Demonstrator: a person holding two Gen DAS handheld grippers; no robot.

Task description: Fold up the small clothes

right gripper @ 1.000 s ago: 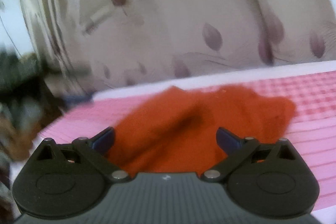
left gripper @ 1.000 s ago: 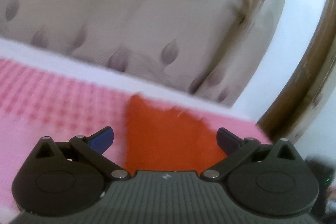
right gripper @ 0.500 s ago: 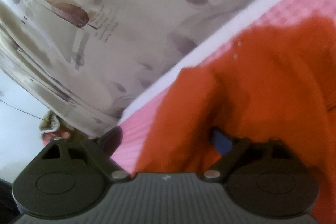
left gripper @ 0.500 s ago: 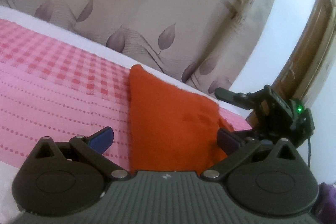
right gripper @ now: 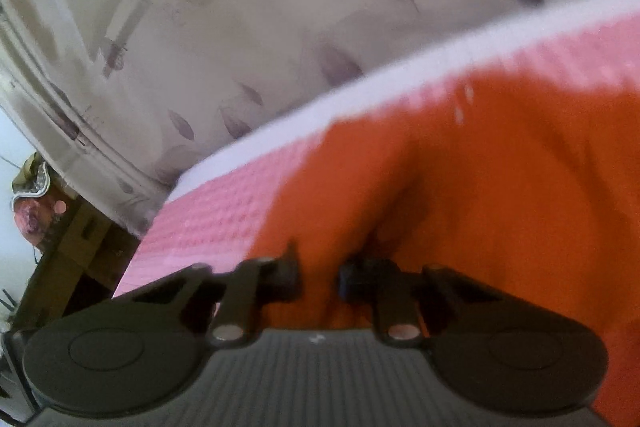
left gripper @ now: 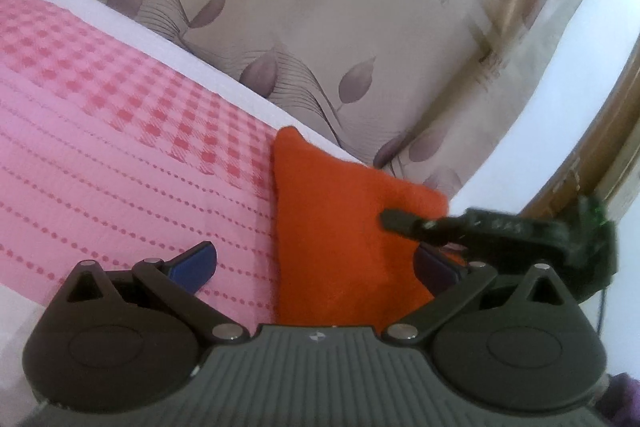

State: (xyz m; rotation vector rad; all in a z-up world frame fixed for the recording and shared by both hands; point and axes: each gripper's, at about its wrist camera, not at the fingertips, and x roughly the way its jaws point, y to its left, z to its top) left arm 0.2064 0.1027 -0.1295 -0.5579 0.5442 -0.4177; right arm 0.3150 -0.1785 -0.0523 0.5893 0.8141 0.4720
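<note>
Left wrist view: an orange cloth lies on a pink checked bedspread, near the bed's far edge below a leaf-patterned curtain. The left hand-held gripper hangs released over it, its jaws wide apart, one blue finger over the bedspread to the left of the cloth and the other at the cloth's right edge, the fabric between them but untouched. From the right (somewhat blurred) the right hand-held gripper reaches onto the cloth. In the right wrist view that right hand-held gripper is closing, a raised ridge of orange cloth pinched between its fingers.
</note>
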